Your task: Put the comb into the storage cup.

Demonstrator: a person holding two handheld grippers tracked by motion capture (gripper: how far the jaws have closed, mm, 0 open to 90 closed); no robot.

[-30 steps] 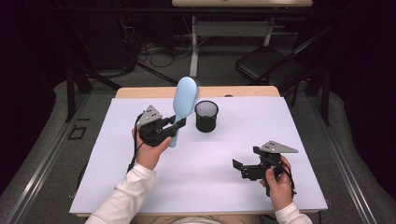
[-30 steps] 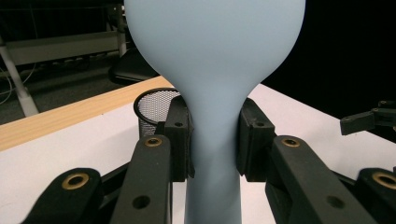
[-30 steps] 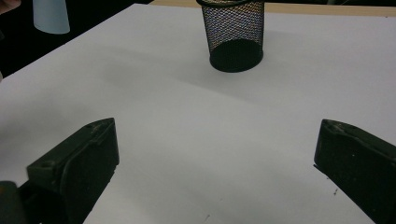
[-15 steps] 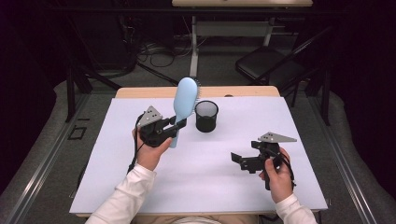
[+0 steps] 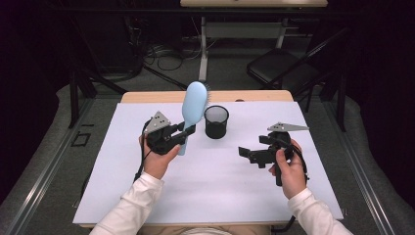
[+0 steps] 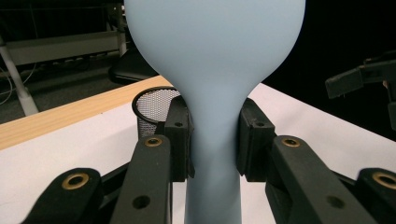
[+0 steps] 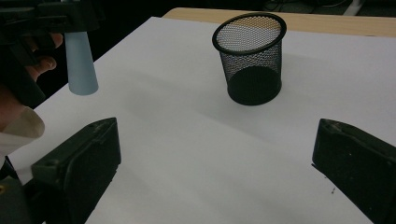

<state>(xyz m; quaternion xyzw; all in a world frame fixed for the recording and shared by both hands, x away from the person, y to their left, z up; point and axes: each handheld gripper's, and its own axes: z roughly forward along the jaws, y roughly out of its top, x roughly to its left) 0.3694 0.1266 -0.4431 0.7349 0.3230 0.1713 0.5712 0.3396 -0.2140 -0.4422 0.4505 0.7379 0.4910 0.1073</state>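
**Hairbrush clamped, right gripper spread**

The left gripper (image 6: 213,144) is clenched on the neck of the light blue hairbrush (image 5: 192,110), head up. Just beyond it stands the mesh pen cup (image 5: 216,122). The right gripper (image 7: 215,163) hangs released above the desk (image 5: 220,191).

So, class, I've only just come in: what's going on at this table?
A person at a white-covered table holds a gripper in each hand. The left gripper is shut on the handle of a light blue hairbrush, holding it upright above the table beside a black mesh cup. The right gripper is open and empty, pointing toward the cup. The brush is not yet in the cup.
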